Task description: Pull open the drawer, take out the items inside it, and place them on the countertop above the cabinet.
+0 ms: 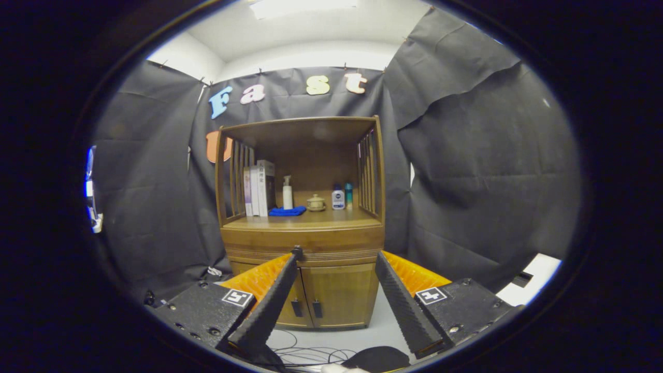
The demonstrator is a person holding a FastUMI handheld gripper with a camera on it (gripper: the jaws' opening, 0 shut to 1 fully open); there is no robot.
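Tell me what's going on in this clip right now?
A person's handheld gripper is aimed at a wooden cabinet some way ahead, fingers open and holding nothing. The drawer under the countertop is shut, so nothing has been taken out yet. On the countertop stand books, a spray bottle, a blue cloth, a small lidded pot and two bottles. Cables lie on the floor near the fingers.

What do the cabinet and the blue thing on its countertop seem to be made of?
Cabinet: probably wood or wood veneer, brown with a soft sheen and faint grain. Blue thing: seems a soft cloth, folded and limp. The gripper is open, well short of the cabinet.
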